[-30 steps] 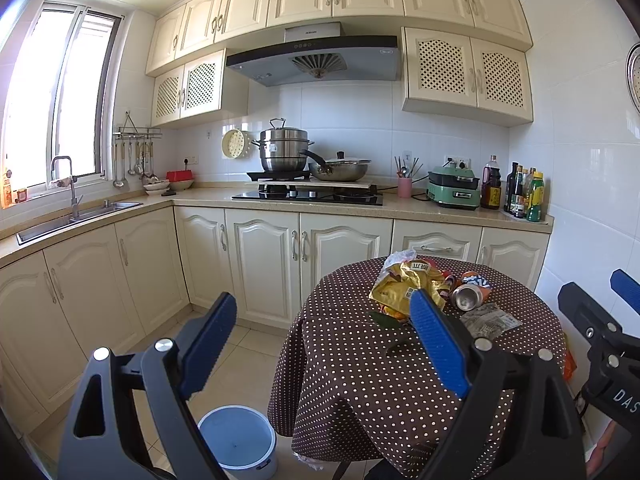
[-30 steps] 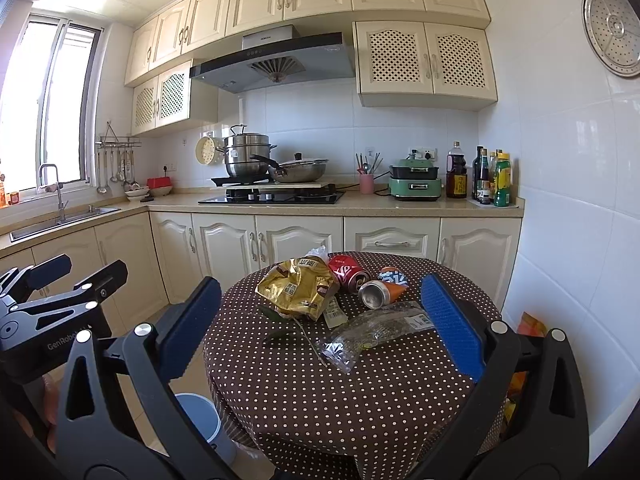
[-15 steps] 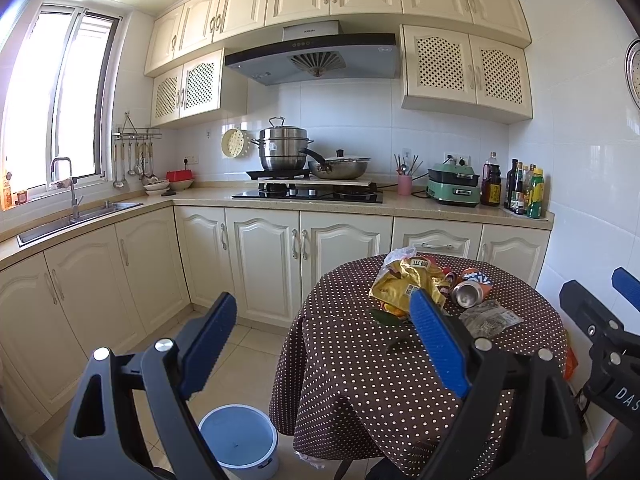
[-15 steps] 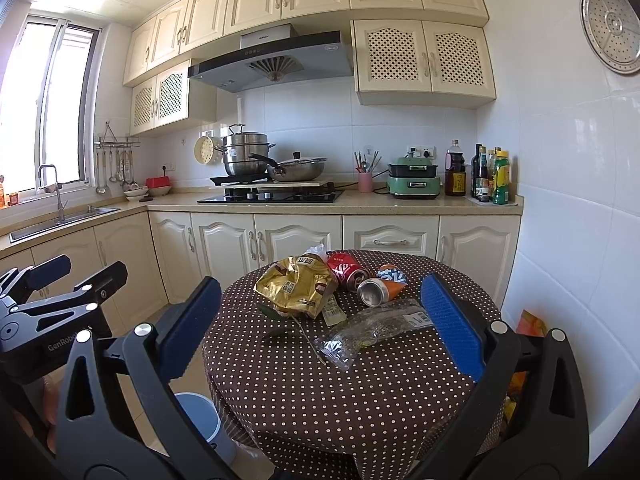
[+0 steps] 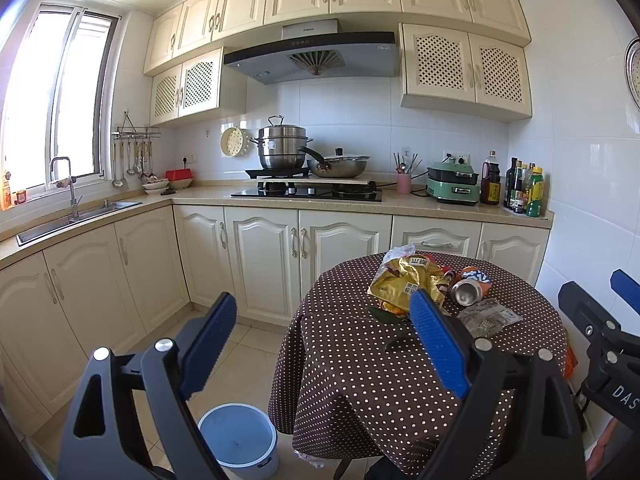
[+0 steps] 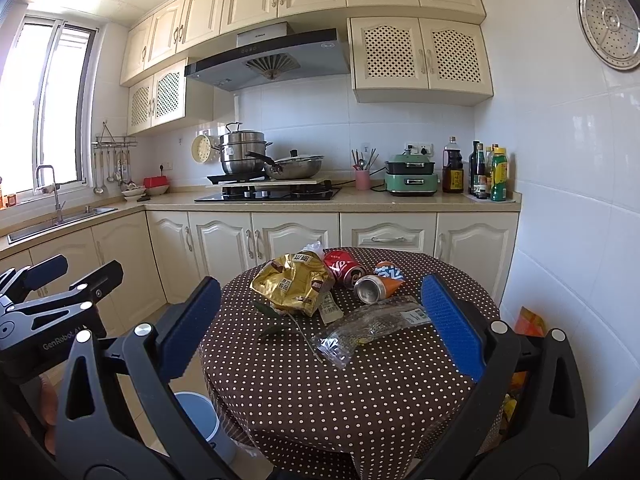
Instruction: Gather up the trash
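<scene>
Gold foil bag (image 6: 294,286) crumpled on bench (image 6: 360,380), cans (image 6: 370,286) and clear wrapper (image 6: 372,326) beside. All light; foil crinkly, soft: pinch at raised fold. Cans roll. Both tools (image 5: 320,332) (image 6: 320,320) spread, empty, short of bench. Bin (image 5: 240,440) on floor.

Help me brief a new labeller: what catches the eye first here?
A pile of litter on the round polka-dot table: a gold snack bag, a red can, an orange can and a clear wrapper. A blue bin stands on the floor left of it.
</scene>
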`<state>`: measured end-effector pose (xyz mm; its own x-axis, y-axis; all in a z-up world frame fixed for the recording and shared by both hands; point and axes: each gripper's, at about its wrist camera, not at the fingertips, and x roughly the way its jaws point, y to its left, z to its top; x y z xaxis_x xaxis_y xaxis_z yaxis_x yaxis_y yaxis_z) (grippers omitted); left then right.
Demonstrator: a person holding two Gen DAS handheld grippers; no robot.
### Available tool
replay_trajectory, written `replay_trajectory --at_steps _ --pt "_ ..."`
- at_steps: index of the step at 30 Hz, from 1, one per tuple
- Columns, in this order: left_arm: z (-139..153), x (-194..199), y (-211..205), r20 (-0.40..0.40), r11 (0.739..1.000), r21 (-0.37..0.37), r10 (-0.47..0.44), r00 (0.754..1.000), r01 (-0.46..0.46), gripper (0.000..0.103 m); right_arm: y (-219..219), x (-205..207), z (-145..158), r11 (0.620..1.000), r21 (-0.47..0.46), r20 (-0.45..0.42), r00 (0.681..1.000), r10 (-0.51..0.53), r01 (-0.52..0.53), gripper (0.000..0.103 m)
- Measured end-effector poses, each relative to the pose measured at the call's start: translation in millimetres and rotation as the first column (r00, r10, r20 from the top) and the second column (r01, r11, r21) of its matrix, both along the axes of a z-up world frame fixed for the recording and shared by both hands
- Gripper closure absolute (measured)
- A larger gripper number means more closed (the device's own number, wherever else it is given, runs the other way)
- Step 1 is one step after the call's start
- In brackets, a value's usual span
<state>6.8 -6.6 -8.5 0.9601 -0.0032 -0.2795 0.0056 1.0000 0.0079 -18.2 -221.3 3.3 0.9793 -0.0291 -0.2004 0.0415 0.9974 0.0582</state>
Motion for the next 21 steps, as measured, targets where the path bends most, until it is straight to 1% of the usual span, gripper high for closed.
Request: replay_trajectory --at_steps 5,13,15,21 --pt "-1.5 0.3 -1.1 0.000 1.000 0.008 0.007 1.000 -0.007 0.016 -0.3 2.9 -2.0 1.000 0.003 -0.011 1.000 0.000 0.000 0.005" --pt "-10.8 15.2 -0.9 -0.039 1.000 0.015 0.001 0.999 0.000 0.016 -8.0 17.1 -11.9 1.000 0.017 -0.038 0.999 -0.019 0.019 0.005" --pt "-17.0 25.5 -0.5 -0.063 1.000 0.016 -0.003 0.998 0.004 0.016 -13.0 25.5 -18.1 0.999 0.020 -0.053 0.998 -0.031 0.032 0.005" --pt "-45.9 74.7 0.3 -0.183 1.000 -0.001 -0.018 0.983 0.018 0.016 -33.6 65.3 -44.0 0.996 0.032 -0.134 0.988 -0.077 0.082 0.005"
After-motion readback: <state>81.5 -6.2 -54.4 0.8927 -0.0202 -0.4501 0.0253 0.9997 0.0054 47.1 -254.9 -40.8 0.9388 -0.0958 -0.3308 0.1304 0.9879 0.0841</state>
